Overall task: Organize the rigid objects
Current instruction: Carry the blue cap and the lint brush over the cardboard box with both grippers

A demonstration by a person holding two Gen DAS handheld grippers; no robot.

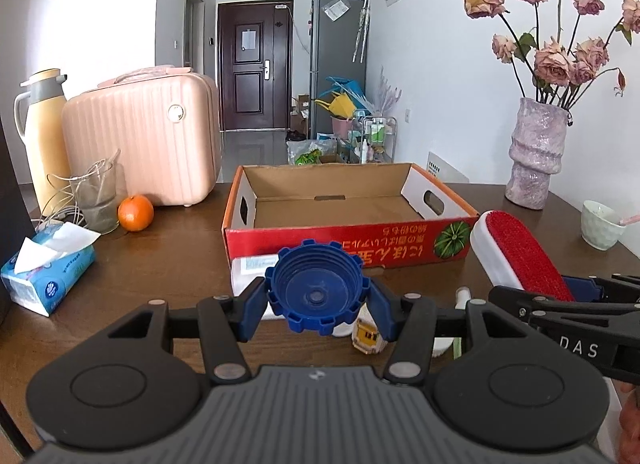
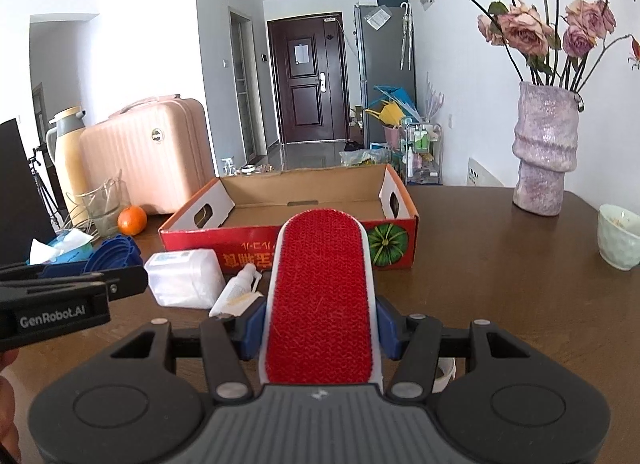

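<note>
Nearest, left claw [image 1: 318, 304] clamped on a round blue ribbed plastic cap [image 1: 318, 291], held clear above the dark wooden counter [image 1: 168, 260]. Right claw [image 2: 320, 328] clamped on the sides of a white-bodied lint brush with a red bristle pad [image 2: 322, 292], raised off the counter. Just beyond, a translucent white plastic box [image 2: 184, 278] and a small white tube [image 2: 240, 292] lying before the empty red cardboard tray [image 1: 348, 203]. Further back, an orange [image 1: 135, 213], a pink ribbed suitcase [image 1: 148, 143] and a mottled purple vase [image 1: 536, 153].
</note>
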